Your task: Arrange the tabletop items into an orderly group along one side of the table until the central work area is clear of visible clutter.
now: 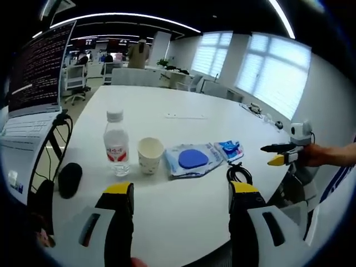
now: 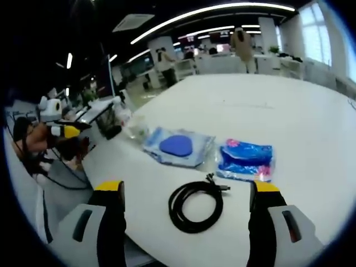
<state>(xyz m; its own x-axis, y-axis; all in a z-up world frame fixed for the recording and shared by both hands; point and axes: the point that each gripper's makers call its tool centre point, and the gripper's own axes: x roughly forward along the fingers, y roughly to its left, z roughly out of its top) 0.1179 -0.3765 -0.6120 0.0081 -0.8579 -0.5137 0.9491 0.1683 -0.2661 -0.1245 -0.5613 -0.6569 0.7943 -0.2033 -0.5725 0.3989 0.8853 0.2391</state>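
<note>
Open left gripper (image 1: 181,197) over white table (image 1: 183,105). In a row: water bottle (image 1: 116,143), paper cup (image 1: 150,155), clear bag with blue disc (image 1: 192,159), blue packet (image 1: 230,149), black cable (image 1: 239,172). Laptop (image 1: 33,83) far left. Right gripper (image 1: 276,154) entering from right, jaws near together.

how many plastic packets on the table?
2. The larger packet, with a blue disc inside, lies beside the cup; the smaller blue packet lies next to it, behind the cable. Others may be hidden.
</note>
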